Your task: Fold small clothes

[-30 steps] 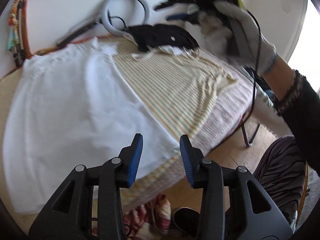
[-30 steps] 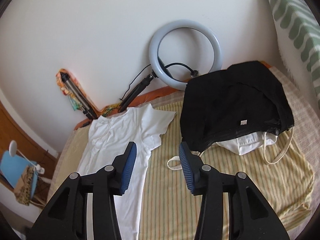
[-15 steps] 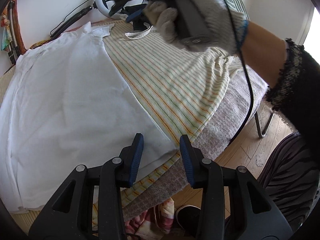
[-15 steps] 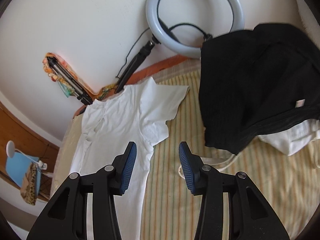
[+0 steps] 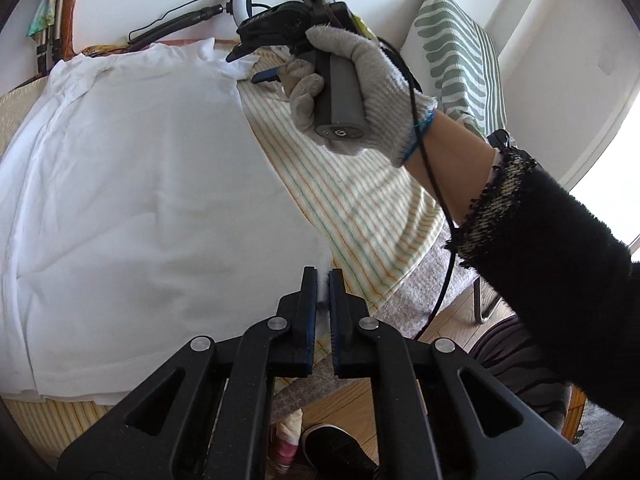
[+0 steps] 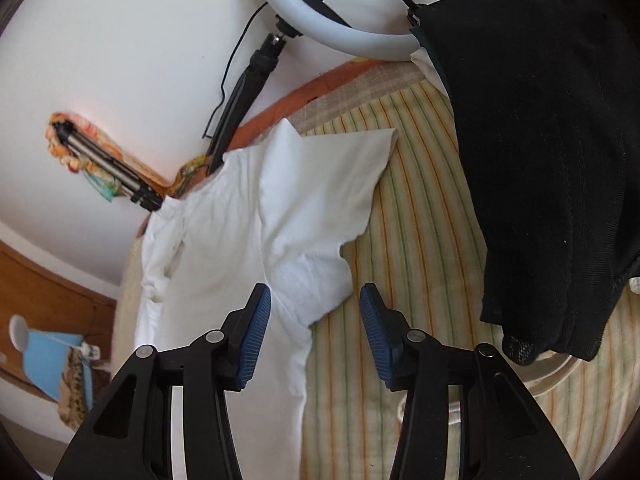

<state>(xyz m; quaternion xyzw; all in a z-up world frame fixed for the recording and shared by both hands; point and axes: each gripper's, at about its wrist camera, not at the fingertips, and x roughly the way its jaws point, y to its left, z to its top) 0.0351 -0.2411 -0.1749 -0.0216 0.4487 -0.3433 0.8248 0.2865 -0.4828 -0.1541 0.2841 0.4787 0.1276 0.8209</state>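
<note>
A white T-shirt (image 5: 152,184) lies spread flat on a striped cloth (image 5: 360,200) over the bed. My left gripper (image 5: 322,280) is shut on the shirt's near hem corner. My right gripper (image 6: 316,316) is open, just above the shirt's sleeve (image 6: 320,200) near the armpit; it also shows in the left wrist view (image 5: 256,66), held by a gloved hand at the far sleeve.
A pile of black clothes (image 6: 540,160) lies right of the sleeve. A ring light (image 6: 340,12) and a tripod (image 6: 108,168) lean on the wall behind. A striped pillow (image 5: 460,60) stands at the right. The bed edge and wooden floor (image 5: 452,320) are near.
My left gripper has moved forward and shut on the shirt's hem corner. My right gripper has moved down and toward the sleeve, still open.
</note>
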